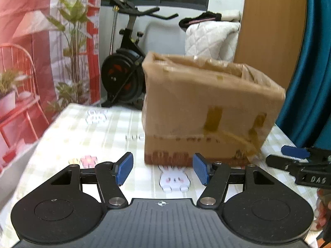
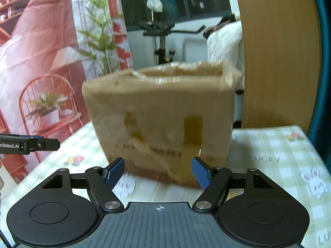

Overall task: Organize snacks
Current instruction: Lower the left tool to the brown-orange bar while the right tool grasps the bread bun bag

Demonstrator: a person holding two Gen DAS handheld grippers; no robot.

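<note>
A brown cardboard box, open at the top and patched with tape, stands on a table covered by a checked cloth. My left gripper hovers open just in front of the box's lower left part, with nothing between its blue pads. The same box fills the right wrist view, and my right gripper is open before its base, empty too. The right gripper's blue fingertip shows at the right edge of the left wrist view. No snacks are visible; the inside of the box is hidden.
An exercise bike stands beyond the table's far edge. A red printed backdrop hangs on the left. A wooden panel and teal fabric rise behind the box on the right. A white quilted cover lies behind the box.
</note>
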